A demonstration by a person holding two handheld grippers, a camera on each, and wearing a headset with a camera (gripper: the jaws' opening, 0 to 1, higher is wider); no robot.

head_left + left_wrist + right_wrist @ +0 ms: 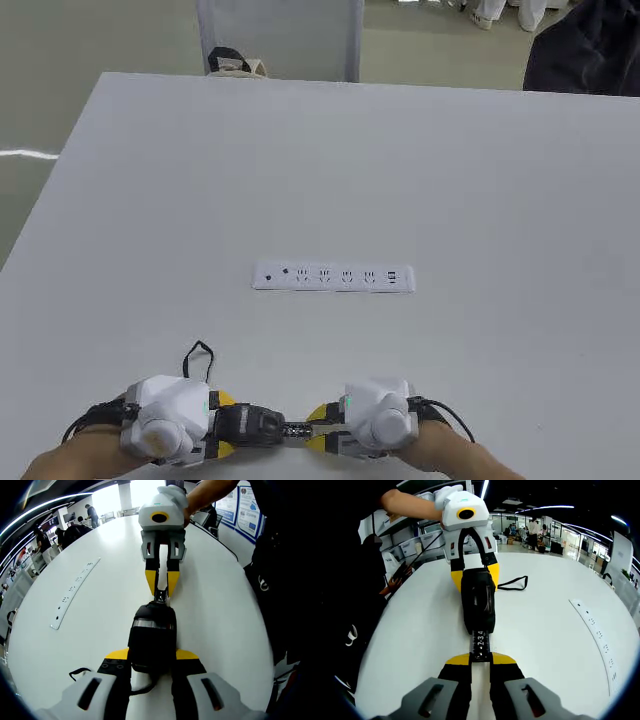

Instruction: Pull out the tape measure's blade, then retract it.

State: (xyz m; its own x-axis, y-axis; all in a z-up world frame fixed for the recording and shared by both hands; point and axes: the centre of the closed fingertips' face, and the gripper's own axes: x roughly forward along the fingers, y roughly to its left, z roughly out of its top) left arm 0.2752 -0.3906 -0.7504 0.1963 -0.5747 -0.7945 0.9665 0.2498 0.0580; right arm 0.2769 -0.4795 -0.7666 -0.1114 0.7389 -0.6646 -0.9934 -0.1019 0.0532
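Observation:
A black tape measure lies at the near edge of the white table. My left gripper is shut on its case, holding it from the left. A short length of blade, numbered 2 to 4, sticks out of the case. My right gripper is shut on the blade's end. In the head view the two grippers face each other, left gripper and right gripper, with the short blade between them. A black wrist strap trails from the case.
A white power strip lies across the middle of the table, beyond the grippers. A chair back stands at the far edge. People sit and stand in the room behind.

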